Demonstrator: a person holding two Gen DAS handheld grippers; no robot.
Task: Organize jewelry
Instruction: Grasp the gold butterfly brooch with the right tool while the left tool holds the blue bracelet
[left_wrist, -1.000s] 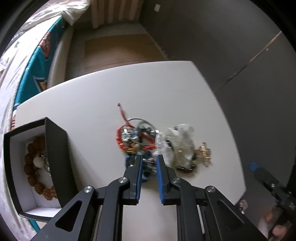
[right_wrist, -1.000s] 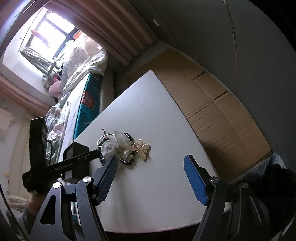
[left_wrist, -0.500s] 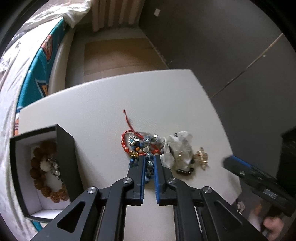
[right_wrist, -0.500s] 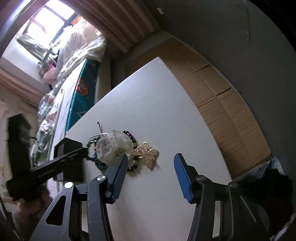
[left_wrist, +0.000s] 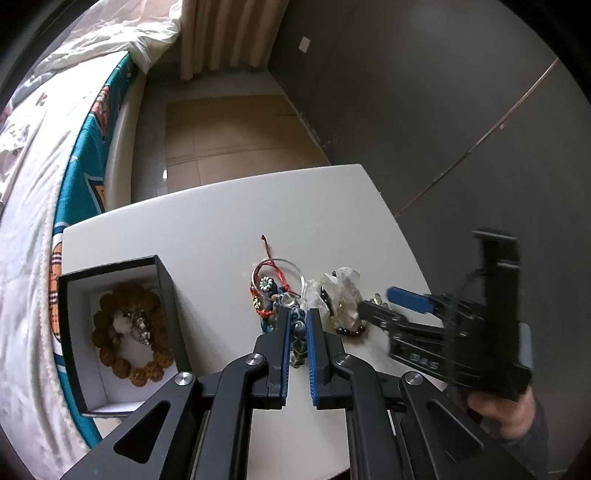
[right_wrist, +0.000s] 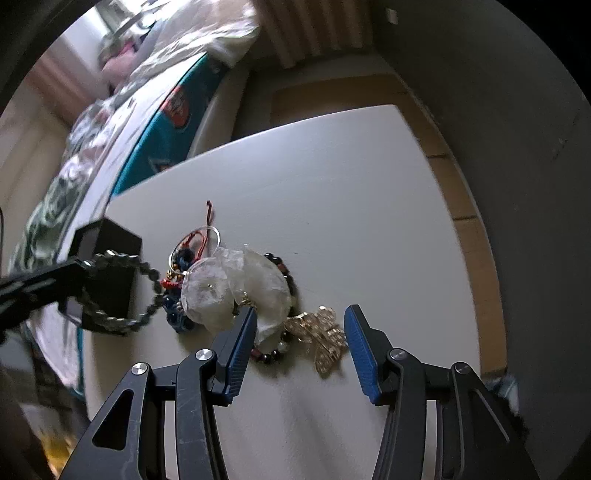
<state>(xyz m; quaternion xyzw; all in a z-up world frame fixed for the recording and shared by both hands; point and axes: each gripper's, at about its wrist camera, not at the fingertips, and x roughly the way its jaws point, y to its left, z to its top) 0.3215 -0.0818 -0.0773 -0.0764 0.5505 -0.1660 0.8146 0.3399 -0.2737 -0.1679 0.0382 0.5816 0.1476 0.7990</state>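
Note:
A pile of jewelry (left_wrist: 280, 288) lies mid-table: red cord bracelet, blue beads, a clear crystal piece (left_wrist: 341, 291), a dark bead bracelet and a gold butterfly brooch (right_wrist: 323, 336). My left gripper (left_wrist: 297, 325) is shut on a beaded bracelet (left_wrist: 298, 332), which hangs as a loop above the table in the right wrist view (right_wrist: 122, 288). My right gripper (right_wrist: 299, 328) is open and empty, its fingers either side of the brooch and just above it. It also shows in the left wrist view (left_wrist: 410, 299).
A black box (left_wrist: 118, 332) with a white lining stands at the table's left edge, holding a brown wooden bead bracelet (left_wrist: 129, 328). A bed with a teal cover (left_wrist: 74, 177) runs along the left. A grey wall (left_wrist: 443, 110) stands behind and to the right.
My left gripper closed on the beaded bracelet and lifted it off the pile. My right gripper moved in low over the brooch, still open.

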